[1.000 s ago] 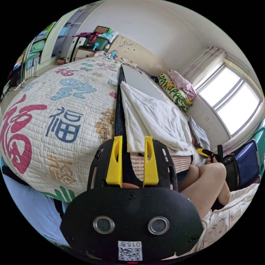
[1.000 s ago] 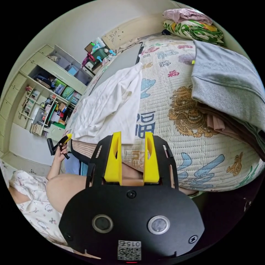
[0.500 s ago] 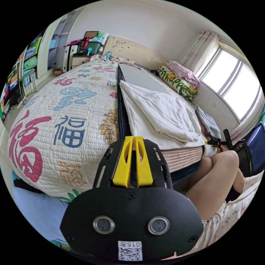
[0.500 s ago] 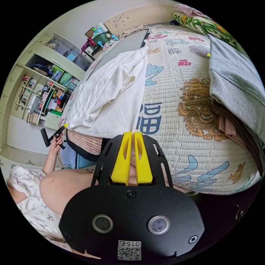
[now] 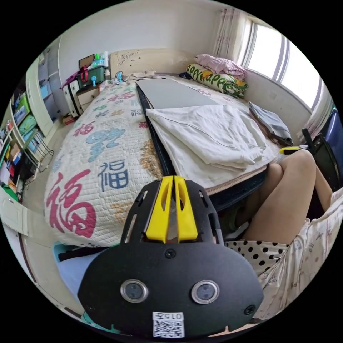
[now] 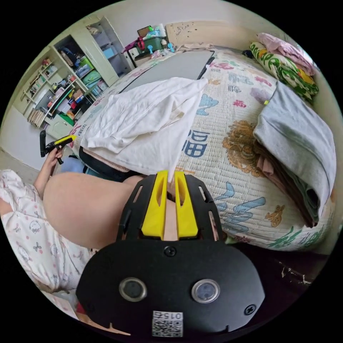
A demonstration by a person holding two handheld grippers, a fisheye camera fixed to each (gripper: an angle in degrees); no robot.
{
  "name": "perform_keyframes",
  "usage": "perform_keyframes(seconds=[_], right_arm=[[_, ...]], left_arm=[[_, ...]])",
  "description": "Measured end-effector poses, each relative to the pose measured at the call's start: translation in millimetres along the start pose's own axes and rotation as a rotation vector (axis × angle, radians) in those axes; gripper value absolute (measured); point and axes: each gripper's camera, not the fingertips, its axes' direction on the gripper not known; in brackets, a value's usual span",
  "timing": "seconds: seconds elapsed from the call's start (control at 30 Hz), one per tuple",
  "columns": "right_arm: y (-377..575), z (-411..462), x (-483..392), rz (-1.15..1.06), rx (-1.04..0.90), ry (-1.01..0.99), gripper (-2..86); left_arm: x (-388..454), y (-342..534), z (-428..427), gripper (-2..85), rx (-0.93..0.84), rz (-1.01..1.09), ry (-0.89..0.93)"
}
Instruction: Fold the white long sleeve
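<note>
Both claws have pulled back; left claw pressed together, right claw pinching white long sleeve.

Left gripper jaws now closed together, open a second ago. Right gripper jaws likewise closed, now pinching and lifting corner of shirt off bed edge.

There is one white long sleeve on one grey board. There is one bed quilt, one pile of folded clothes and one flowery pillow. There are two grippers: the left gripper and the right gripper.
</note>
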Motion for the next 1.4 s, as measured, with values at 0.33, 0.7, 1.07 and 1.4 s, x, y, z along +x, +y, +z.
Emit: perform_keyframes(seconds=[0.33, 0.7, 1.07, 1.4], right_arm=[[36, 35, -40, -0.683, 0.021, -0.042, 9.4], [44, 156, -43, -0.936, -0.292, 0.070, 12.9], [-34, 160, -13, -0.807, -0.309, 0.008, -0.6], [-319, -6, 25, -0.054, 0.547, 0.138, 6.3]], left_arm=[[92, -72, 32, 9.2, 0.009, 0.640, 0.424], [149, -100, 113, 6.7, -0.173, 0.887, 0.462], [119, -219, 145, 0.4, -0.064, 0.603, 0.737], [154, -428, 131, 7.1, 0.498, 0.004, 0.370]])
